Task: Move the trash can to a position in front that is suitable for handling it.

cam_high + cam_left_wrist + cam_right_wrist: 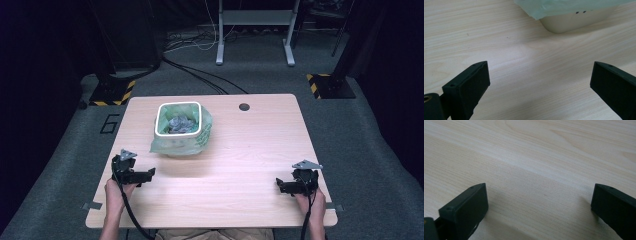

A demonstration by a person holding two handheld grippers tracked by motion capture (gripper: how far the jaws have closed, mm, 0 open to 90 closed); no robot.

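Observation:
A small white bin (178, 128) lined with a pale green bag stands on the wooden table (250, 145), left of centre and toward the back; crumpled grey scraps lie inside it. Its base and the bag's edge (574, 15) appear at the top of the left gripper view. My left gripper (150, 173) rests near the table's left front, just below and left of the bin, open with nothing between its jaws. My right gripper (279, 186) rests near the right front edge, also open and empty, over bare wood (536, 170).
A round cable hole (244, 106) sits near the table's back edge. Beyond the table are grey carpet, floor cables, a white desk frame (255, 30) and two stand bases with yellow-black striped tape (112, 92).

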